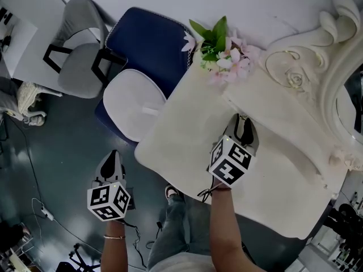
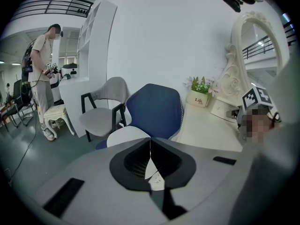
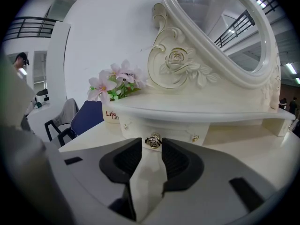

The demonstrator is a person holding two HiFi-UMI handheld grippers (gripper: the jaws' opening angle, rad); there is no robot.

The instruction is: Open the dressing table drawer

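chairs (image 2: 98, 120) (image 2: 157, 110) 2 | stool (image 2: 55, 112) 1 | dressing table (image 1: 187, 135) 1 | mirror (image 3: 220, 27) 1 | flower pot (image 3: 111, 115) 1 | drawer knobs (image 3: 153, 141) (image 3: 125, 125) (image 3: 194, 137) 3

mirror (image 1: 332, 78): cut by head view's right edge | drawer (image 3: 174, 130): front hidden in head view | knob (image 3: 153, 140): contact with right gripper (image 3: 151, 147) pads unclear

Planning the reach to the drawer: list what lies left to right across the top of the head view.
Grey padded chair with black armrests → navy blue shell chair with white seat cushion → pink flowers with green leaves → cream carved mirror frame.
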